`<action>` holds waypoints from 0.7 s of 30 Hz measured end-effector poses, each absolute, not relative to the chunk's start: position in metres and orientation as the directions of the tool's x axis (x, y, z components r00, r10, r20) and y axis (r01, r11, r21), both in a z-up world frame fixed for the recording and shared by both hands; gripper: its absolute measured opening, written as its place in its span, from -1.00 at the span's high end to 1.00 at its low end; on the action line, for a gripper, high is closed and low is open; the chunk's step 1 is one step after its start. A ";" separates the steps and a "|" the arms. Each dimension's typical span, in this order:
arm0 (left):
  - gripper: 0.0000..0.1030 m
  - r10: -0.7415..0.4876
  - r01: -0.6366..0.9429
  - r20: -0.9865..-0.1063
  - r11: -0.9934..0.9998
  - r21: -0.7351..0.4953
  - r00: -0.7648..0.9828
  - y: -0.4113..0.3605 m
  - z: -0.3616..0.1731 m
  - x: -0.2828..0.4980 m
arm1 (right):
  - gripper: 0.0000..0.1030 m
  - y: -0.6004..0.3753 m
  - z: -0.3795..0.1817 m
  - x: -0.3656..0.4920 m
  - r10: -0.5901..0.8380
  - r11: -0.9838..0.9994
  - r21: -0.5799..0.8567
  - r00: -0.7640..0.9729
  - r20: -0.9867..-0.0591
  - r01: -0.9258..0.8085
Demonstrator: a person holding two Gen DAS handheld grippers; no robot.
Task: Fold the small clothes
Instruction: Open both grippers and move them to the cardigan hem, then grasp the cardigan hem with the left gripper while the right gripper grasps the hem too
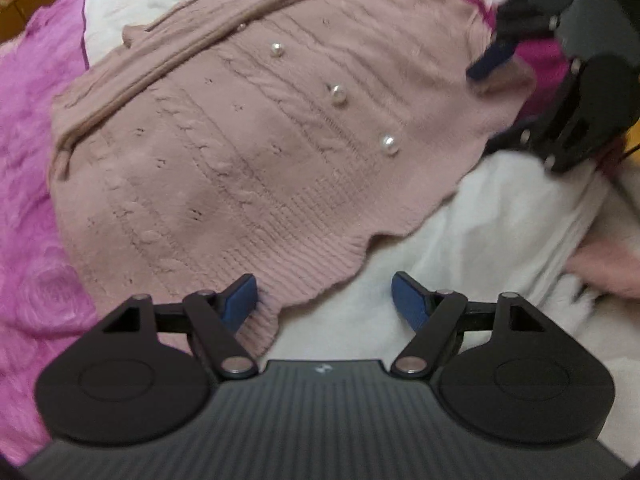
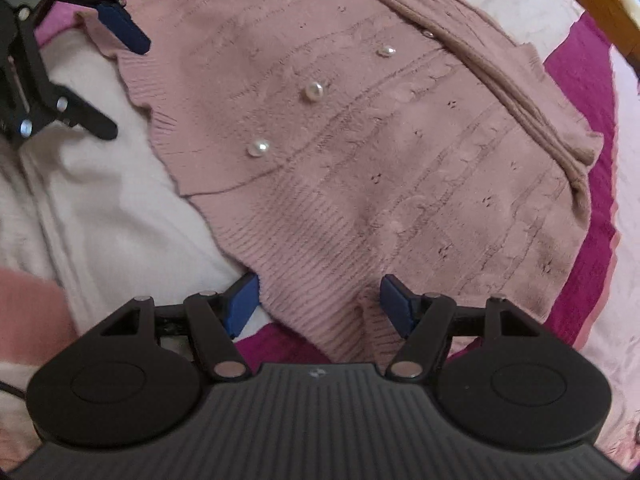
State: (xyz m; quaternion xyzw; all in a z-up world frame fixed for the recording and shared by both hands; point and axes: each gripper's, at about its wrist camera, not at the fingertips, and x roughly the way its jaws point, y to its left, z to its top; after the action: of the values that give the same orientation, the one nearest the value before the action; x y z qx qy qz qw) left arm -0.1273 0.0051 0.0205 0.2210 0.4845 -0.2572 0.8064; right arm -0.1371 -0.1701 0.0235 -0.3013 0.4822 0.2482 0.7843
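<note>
Both grippers, left gripper (image 1: 324, 300) and right gripper (image 2: 320, 300), were spread wide over the pink cardigan (image 1: 240, 152)'s hem at frame bottom; pinching nothing.

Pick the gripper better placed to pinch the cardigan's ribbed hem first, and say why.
Right. The right gripper is open with the ribbed hem of the pink cardigan already between its fingers. The left gripper, also open, straddles only a hem corner, mostly over the white cloth.
</note>
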 end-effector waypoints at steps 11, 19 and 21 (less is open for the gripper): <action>-0.51 -0.123 0.557 -0.895 0.816 0.155 0.429 0.013 0.010 -0.107 | -0.42 -0.169 0.014 -0.124 0.068 0.750 -0.275 0.484 -0.872 -0.601; -0.52 -0.074 0.642 -0.890 0.719 0.265 0.450 0.004 0.004 -0.126 | -0.42 -0.169 0.022 -0.124 0.098 0.761 -0.228 0.456 -0.885 -0.608; -0.54 -0.054 0.632 -0.877 0.714 0.301 0.478 0.003 -0.002 -0.125 | -0.42 -0.162 0.017 -0.132 0.088 0.703 -0.256 0.438 -0.895 -0.663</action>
State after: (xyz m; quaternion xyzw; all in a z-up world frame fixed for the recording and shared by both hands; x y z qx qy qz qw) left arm -0.1254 0.0028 -0.0018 0.3116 0.4639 -0.2140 0.8012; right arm -0.1324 -0.1617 0.0174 -0.3034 0.4741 0.2371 0.7918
